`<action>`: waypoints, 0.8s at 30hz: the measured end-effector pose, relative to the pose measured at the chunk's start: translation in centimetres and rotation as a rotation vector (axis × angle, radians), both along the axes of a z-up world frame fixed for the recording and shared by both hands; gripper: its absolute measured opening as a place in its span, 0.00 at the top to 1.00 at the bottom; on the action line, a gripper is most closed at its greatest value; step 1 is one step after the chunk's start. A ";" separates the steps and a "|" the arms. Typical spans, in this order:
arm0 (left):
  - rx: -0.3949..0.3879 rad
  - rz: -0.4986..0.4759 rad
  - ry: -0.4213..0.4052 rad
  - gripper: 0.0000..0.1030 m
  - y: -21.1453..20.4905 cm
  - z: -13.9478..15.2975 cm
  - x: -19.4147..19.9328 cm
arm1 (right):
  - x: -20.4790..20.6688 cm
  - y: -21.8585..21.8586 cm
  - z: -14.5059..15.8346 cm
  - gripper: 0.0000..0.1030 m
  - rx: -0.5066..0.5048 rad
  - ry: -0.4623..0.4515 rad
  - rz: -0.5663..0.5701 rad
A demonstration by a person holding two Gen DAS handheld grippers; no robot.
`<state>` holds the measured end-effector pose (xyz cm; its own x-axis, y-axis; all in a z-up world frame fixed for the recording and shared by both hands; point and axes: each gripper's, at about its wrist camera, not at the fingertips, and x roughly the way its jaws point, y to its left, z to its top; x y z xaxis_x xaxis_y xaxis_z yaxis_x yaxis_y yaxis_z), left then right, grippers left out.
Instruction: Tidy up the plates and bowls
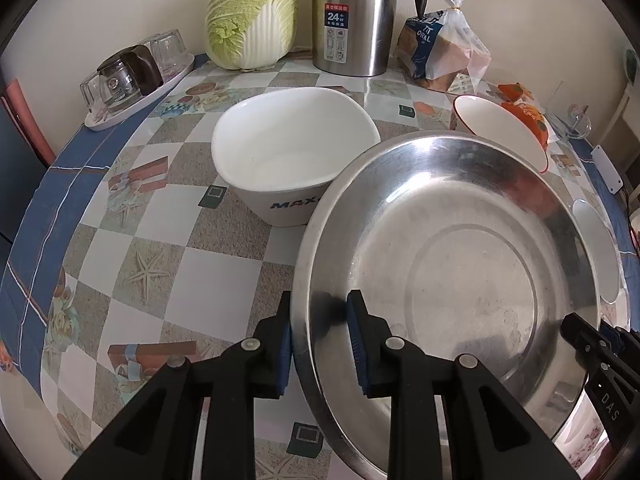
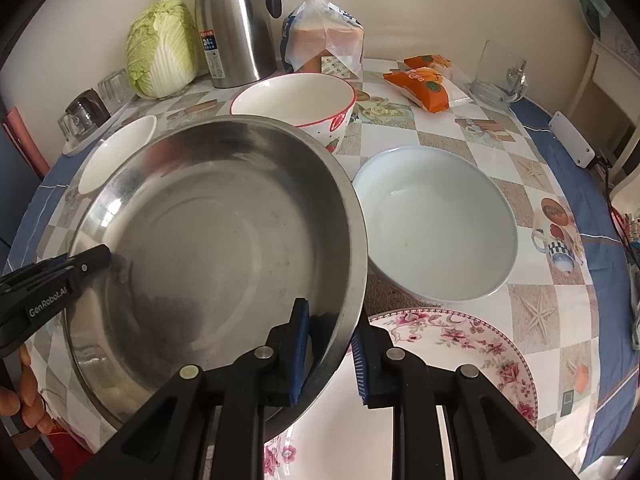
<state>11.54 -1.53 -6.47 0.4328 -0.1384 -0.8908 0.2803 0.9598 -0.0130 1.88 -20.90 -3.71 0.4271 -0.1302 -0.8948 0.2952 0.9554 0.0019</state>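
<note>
A large steel basin [image 1: 460, 272] is held between both grippers above the table. My left gripper [image 1: 320, 344] is shut on its left rim. My right gripper [image 2: 330, 350] is shut on its right rim [image 2: 352, 240]. A white square bowl [image 1: 292, 152] stands behind the basin on the left. A red-rimmed bowl [image 2: 296, 100] stands behind the basin. A pale blue bowl [image 2: 436, 220] stands to the right. A flowered plate [image 2: 460, 344] lies at the front right, partly under the basin.
Along the wall stand a cabbage [image 1: 252, 12], a steel thermos jug [image 1: 352, 16] and a bag of bread [image 1: 440, 44]. A tray of glasses [image 1: 128, 76] is at the left. Orange snack packs [image 2: 428, 84] and a glass mug [image 2: 500, 72] are at the right.
</note>
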 end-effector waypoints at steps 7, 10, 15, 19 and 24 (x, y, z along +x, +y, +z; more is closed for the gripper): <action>0.023 0.006 0.011 0.73 -0.2 0.2 -0.1 | 0.0 -0.2 0.1 0.69 0.005 0.024 -0.002; 0.034 0.011 0.014 0.67 -0.2 0.5 -0.2 | -0.2 -0.2 0.5 0.50 -0.005 0.016 -0.004; 0.030 0.029 0.004 0.54 0.1 1.8 -0.5 | -0.5 0.2 1.9 0.43 -0.020 -0.017 0.013; 0.027 0.037 -0.006 0.33 0.2 2.7 -0.7 | -0.7 0.6 2.6 0.34 -0.042 -0.032 0.032; 0.055 0.046 0.006 0.22 0.1 2.9 -1.1 | -1.0 0.8 3.0 0.11 -0.056 -0.039 0.037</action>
<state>10.46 -1.40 -3.59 0.4320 -0.0691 -0.8992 0.2355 0.9711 0.0385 0.90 -20.10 -0.75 0.4669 -0.1630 -0.8692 0.2602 0.9647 -0.0412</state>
